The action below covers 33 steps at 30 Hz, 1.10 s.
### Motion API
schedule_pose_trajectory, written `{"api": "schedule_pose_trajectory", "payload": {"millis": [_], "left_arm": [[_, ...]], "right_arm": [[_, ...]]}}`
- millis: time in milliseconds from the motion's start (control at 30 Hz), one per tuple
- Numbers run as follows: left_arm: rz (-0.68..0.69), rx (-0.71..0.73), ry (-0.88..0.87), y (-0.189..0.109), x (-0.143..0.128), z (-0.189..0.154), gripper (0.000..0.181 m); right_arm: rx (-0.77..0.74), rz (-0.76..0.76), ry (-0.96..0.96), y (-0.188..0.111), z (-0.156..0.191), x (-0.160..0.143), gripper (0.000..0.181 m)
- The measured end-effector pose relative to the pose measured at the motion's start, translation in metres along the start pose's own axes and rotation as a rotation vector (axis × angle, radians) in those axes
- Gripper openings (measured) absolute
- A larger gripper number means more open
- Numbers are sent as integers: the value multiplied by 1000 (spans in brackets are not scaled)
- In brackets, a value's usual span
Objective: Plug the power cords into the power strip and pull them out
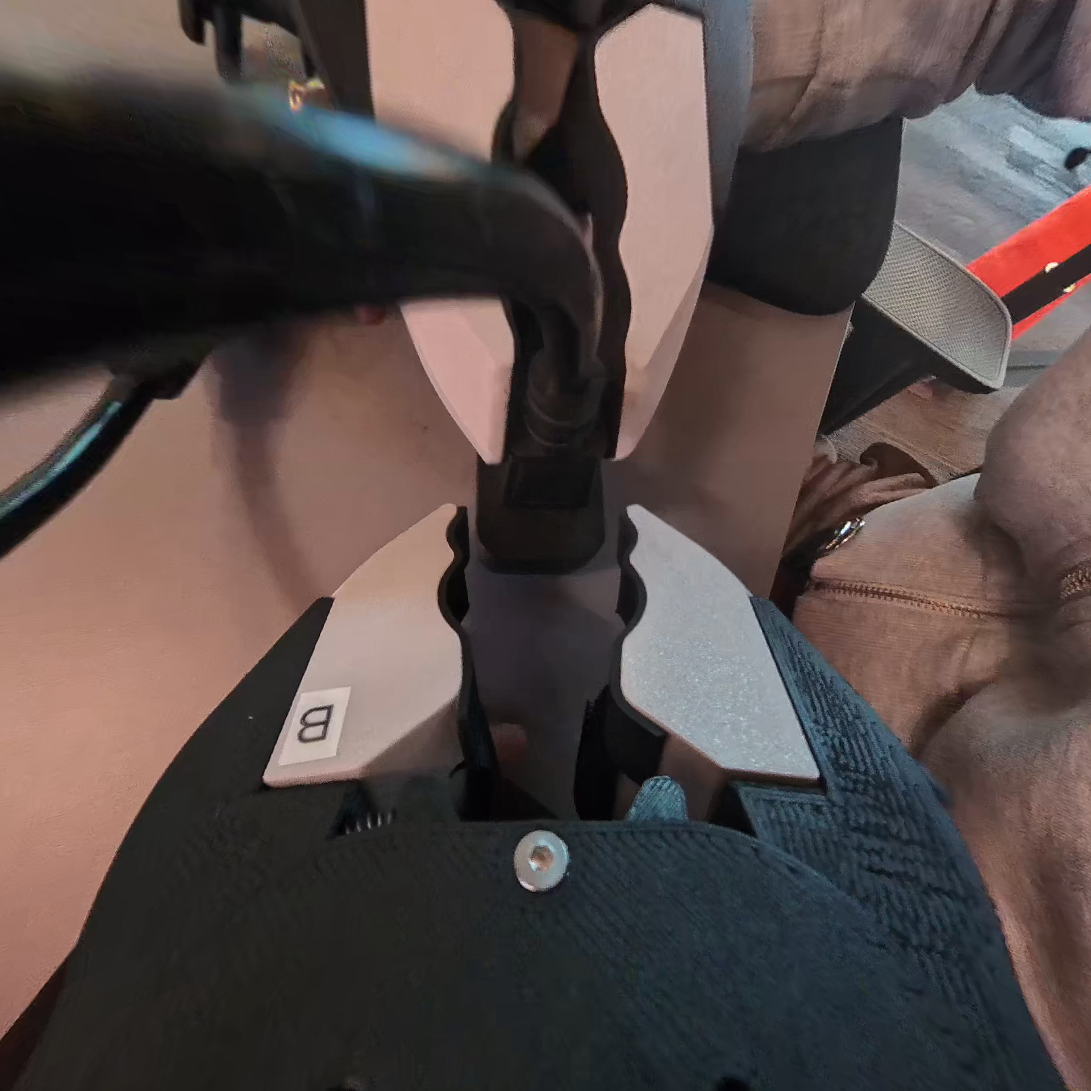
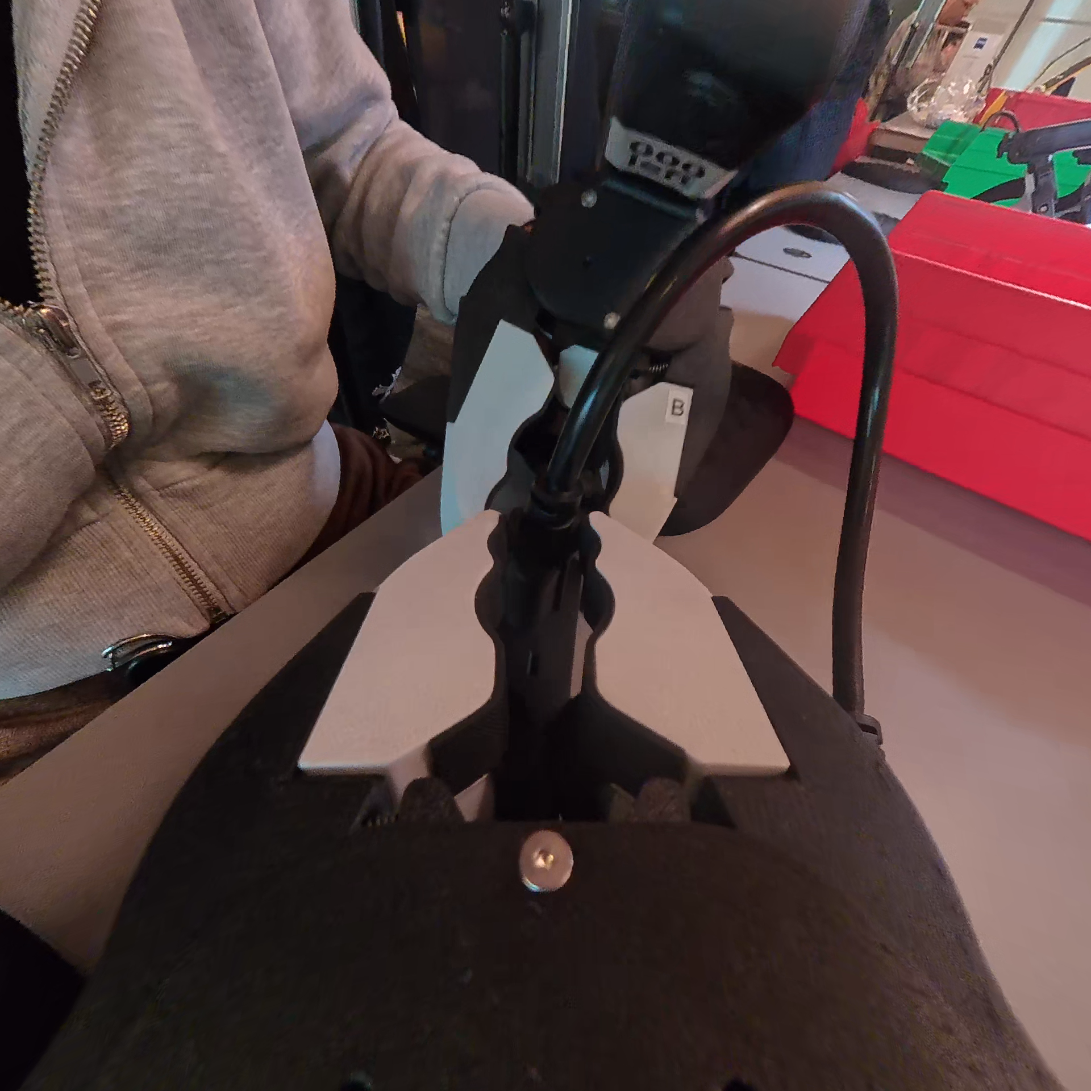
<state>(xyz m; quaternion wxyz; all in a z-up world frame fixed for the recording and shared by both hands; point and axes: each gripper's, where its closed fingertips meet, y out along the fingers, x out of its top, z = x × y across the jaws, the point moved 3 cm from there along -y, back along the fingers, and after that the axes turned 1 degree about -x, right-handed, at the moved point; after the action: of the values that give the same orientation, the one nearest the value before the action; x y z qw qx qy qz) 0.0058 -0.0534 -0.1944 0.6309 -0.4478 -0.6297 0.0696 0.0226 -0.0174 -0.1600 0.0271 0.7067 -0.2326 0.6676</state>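
In the left wrist view my left gripper is shut on a grey power strip that runs lengthwise between its fingers. A black plug stands on the strip's far end, right between the fingertips. My right gripper comes from the opposite side and is shut on the plug's neck. Its thick black cord arcs away to the left. In the right wrist view my right gripper grips the plug, facing the left gripper. The cord loops up and down to the right.
A person in a grey zip hoodie sits close at the table edge, and their clothing fills the right of the left wrist view. Red bins and green bins stand on the table to the right. The grippers' ends are close to 4 cm from one another.
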Motion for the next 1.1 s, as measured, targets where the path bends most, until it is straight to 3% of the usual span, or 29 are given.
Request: {"api": "schedule_pose_trajectory", "payload": {"millis": [267, 500, 633, 767, 867, 933, 1100], "left_arm": [[17, 75, 62, -1, 0, -1, 50], [-98, 120, 113, -11, 8, -3, 65], [-150, 151, 95, -16, 11, 0, 69], [-130, 117, 50, -13, 9, 3, 69], [-102, 67, -11, -10, 7, 6, 69], [-89, 36, -54, -8, 6, 7, 69], [-32, 26, -98, -3, 2, 10, 68]], "right_arm": [[-29, -12, -12, 1, -2, 1, 31], [-213, -425, -38, -30, -22, 39, 71], [-346, -527, -77, -48, -31, 53, 82], [-498, -442, -191, -51, -40, 48, 78], [-579, -268, -314, -43, -45, 34, 71], [-557, -144, -369, -32, -42, 23, 67], [-479, -221, -307, -25, -30, 30, 62]]}}
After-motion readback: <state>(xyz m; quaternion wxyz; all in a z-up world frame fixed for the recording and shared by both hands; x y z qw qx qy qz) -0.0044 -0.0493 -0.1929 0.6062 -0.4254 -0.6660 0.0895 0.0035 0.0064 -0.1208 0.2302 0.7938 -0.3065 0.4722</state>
